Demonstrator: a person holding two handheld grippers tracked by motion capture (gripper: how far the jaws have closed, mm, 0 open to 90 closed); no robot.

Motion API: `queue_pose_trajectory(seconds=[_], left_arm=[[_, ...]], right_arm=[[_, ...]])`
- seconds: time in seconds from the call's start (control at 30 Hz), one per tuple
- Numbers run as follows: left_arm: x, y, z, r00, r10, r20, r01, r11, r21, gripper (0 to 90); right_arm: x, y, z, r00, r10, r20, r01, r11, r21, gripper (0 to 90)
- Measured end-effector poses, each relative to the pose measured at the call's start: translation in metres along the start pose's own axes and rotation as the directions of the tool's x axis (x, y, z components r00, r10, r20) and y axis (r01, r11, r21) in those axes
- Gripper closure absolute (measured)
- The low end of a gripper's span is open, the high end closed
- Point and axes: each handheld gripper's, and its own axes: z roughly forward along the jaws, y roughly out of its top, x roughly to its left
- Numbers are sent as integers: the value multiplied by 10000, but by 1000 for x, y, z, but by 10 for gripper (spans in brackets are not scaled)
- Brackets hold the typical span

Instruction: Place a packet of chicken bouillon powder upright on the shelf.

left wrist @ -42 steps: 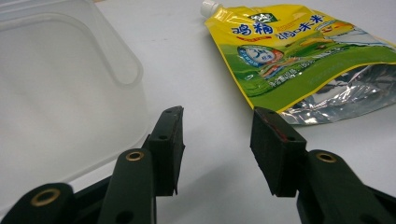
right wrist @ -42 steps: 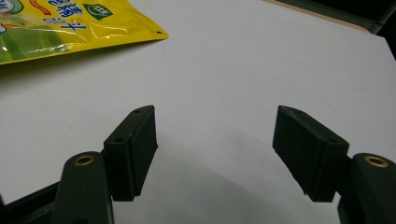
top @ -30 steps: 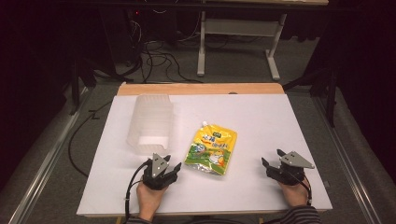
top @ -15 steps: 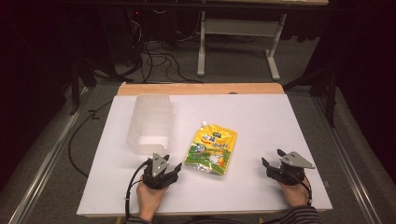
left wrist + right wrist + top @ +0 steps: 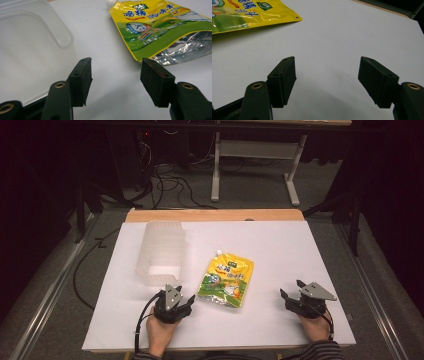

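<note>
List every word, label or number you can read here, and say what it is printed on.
"鸡精调味汁": large blue characters across the top of the yellow pouch, as best they read in the left gripper view.
Round blue badge and small print line below it on the pouch: too small to read.
Clear plastic box: no text.
White table: no text.

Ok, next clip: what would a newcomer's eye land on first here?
The bright yellow-green spouted pouch lying flat mid-table, the only strong colour on the white table. To its left stands a clear plastic container. Near the front edge, the left gripper and right gripper rest with open fingers, holding nothing.
</note>
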Motion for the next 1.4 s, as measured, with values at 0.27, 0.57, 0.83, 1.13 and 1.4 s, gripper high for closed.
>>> queue_pose_trajectory(seconds=[0.27, 0.57, 0.83, 1.13, 1.4], left_arm=[[-5, 9, -3, 9997, 103, 209, -103, 9999, -26, 415], [-11, 18, -4, 9983, 12, 588, -12, 10000, -2, 395], [-14, 35, 3, 9968, -219, 769, 194, 9993, 335, 372], [-16, 49, 16, 9943, -288, 1024, 229, 9980, 585, 348], [-15, 62, 26, 9935, -621, 958, 517, 9928, 1076, 327]], right_arm=[[0, 0, 0, 10000, 47, 11, -47, 10000, -16, 312], [0, 0, 0, 10000, 28, 31, -28, 10000, -21, 312], [0, 0, 0, 10000, -30, 49, 30, 10000, -46, 311], [0, 0, 0, 10000, 0, 45, 0, 10000, -77, 311], [1, 0, 0, 10000, 7, 52, -7, 10000, -91, 311]])
